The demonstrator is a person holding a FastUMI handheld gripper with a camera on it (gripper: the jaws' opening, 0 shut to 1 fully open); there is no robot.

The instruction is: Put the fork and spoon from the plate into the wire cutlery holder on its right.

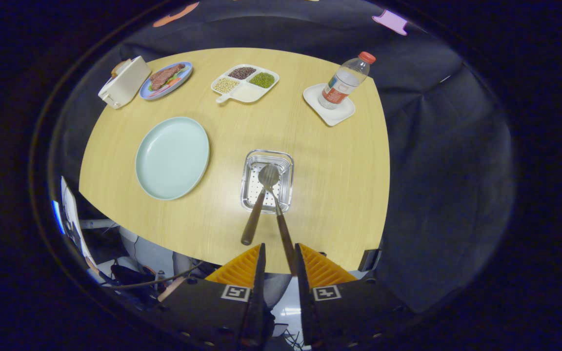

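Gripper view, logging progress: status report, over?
Gripper jaws parted around one brown-handled utensil, not clamped. Brown-handled metal spoon and that utensil both stand in silver wire cutlery holder. Nothing in the way.

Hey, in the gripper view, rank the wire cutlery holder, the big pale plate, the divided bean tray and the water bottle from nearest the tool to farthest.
1. Wire cutlery holder, just ahead of the tool, cutlery in it.
2. Pale plate, ahead to the left.
3. Divided bean tray and water bottle, both at the far edge of the table, too close to call.
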